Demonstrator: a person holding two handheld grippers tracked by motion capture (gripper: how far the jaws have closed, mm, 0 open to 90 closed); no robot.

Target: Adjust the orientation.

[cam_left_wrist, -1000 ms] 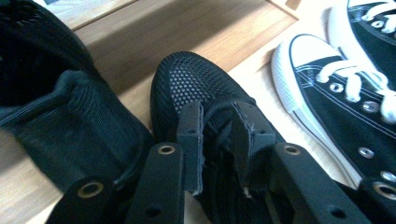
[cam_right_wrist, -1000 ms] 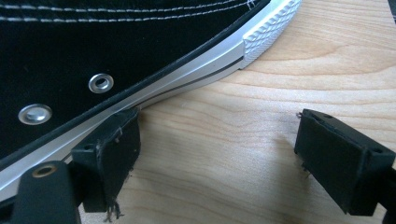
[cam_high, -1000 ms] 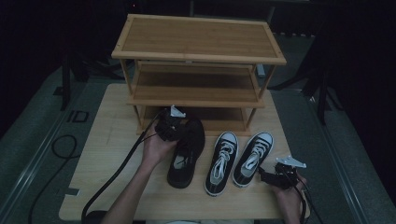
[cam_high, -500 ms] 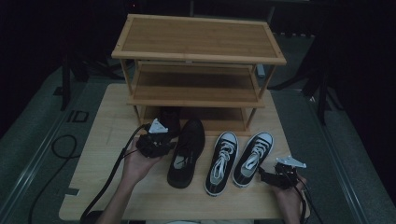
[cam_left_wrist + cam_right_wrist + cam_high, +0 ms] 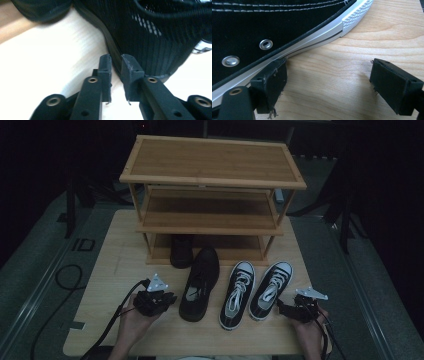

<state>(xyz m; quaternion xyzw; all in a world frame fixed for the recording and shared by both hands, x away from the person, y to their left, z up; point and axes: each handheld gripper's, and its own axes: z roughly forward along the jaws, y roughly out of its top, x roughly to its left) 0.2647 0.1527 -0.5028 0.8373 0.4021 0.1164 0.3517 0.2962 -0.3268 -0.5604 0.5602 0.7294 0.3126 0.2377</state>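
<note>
On a pale wooden table (image 5: 120, 255), the left gripper (image 5: 115, 65), its jaws just narrowed to a slim empty gap, points at the sole of a black mesh shoe (image 5: 201, 282) lying before a three-tier wooden rack (image 5: 212, 170). The right gripper (image 5: 328, 83), wide open and empty, rests against a black-and-white canvas sneaker (image 5: 272, 27).

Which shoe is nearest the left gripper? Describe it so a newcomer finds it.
Start at the three-shelf bamboo rack. In front of it on the light wooden table lie three shoes. Take the leftmost, the all-black mesh shoe: no white laces or white toe cap, unlike the two black-and-white canvas sneakers.
</note>
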